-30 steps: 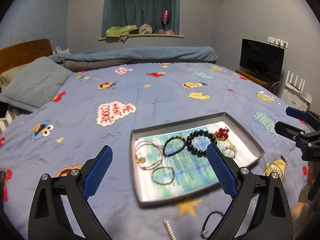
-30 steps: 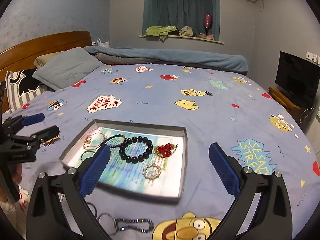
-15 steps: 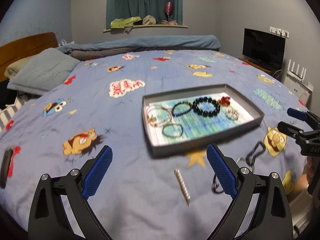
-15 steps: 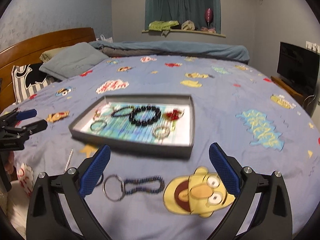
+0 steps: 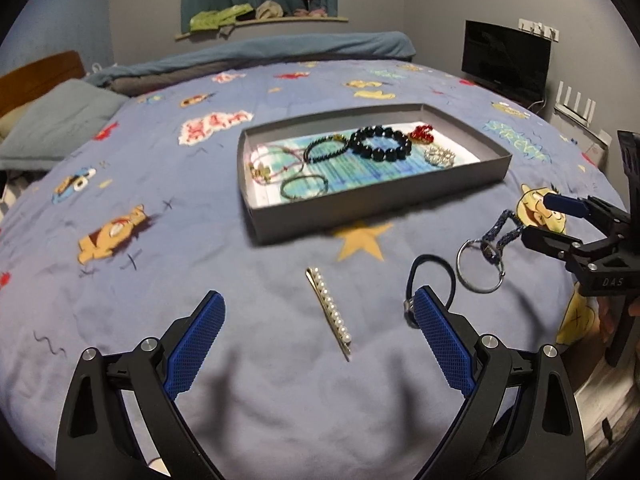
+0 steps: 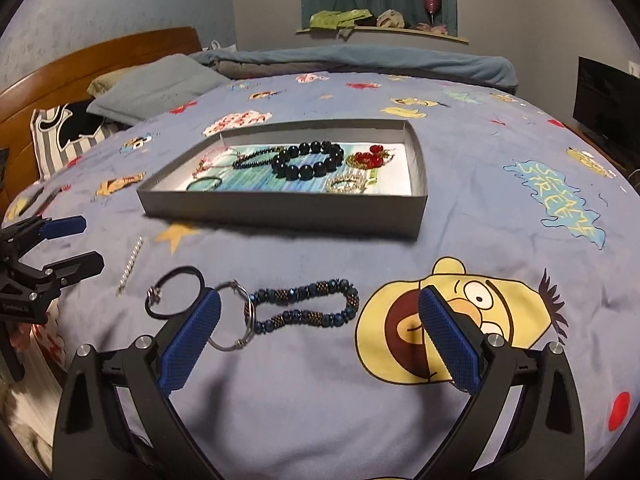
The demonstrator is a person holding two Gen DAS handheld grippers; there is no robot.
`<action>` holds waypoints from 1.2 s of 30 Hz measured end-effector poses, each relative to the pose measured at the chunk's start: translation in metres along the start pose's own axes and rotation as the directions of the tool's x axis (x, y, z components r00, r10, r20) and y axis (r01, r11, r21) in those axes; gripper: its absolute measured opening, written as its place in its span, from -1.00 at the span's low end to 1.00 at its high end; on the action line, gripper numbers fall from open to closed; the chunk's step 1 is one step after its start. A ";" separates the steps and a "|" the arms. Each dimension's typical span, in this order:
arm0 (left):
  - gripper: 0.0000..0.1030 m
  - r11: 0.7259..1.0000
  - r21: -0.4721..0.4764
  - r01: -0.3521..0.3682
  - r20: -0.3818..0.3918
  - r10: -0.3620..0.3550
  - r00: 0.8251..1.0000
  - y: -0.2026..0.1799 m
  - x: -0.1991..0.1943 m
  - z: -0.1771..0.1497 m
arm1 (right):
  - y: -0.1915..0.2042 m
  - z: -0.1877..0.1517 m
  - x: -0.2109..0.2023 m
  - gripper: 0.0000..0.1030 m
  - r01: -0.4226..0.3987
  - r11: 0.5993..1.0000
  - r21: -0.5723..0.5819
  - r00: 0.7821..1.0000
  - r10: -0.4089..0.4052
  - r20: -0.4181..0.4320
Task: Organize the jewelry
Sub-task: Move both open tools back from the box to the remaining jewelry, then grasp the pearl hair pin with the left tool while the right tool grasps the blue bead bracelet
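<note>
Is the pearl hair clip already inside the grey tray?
No, the pearl hair clip lies on the bedspread in front of the grey tray, between the open left gripper fingers.

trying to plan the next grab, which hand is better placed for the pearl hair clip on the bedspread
Left. The pearl hair clip lies centred ahead of the open left gripper. The right gripper, also open, faces the blue beaded bracelet instead.
</note>
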State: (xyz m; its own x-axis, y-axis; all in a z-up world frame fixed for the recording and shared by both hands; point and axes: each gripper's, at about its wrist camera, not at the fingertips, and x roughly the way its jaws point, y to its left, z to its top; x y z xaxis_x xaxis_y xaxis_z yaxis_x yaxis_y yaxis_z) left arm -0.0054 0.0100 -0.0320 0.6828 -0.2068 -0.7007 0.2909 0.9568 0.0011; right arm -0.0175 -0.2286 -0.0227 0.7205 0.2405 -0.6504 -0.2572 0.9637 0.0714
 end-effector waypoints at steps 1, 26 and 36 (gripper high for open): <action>0.84 1.000 -0.014 0.011 -0.012 -0.011 1.000 0.002 0.003 0.000 | 0.000 -0.001 0.001 0.89 -0.001 1.000 -0.002 1.000 0.001 -0.001; -0.61 0.999 -0.003 0.043 -0.126 -0.043 0.991 -0.005 0.030 -0.006 | -0.019 -0.002 0.021 -0.35 0.057 0.998 0.015 0.996 -0.056 -0.068; -0.61 0.999 0.012 0.041 -0.177 -0.038 0.984 -0.005 0.047 -0.009 | -0.018 -0.002 0.039 -0.62 0.031 0.999 0.015 0.991 -0.029 -0.130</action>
State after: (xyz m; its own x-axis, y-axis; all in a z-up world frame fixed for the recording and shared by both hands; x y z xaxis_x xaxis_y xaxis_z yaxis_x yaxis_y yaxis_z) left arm 0.0188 -0.0022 -0.0713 0.5422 -0.2036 -0.8152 0.3263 0.9451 -0.0190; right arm 0.0137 -0.2367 -0.0506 0.6380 0.1957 -0.7448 -0.2250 0.9723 0.0628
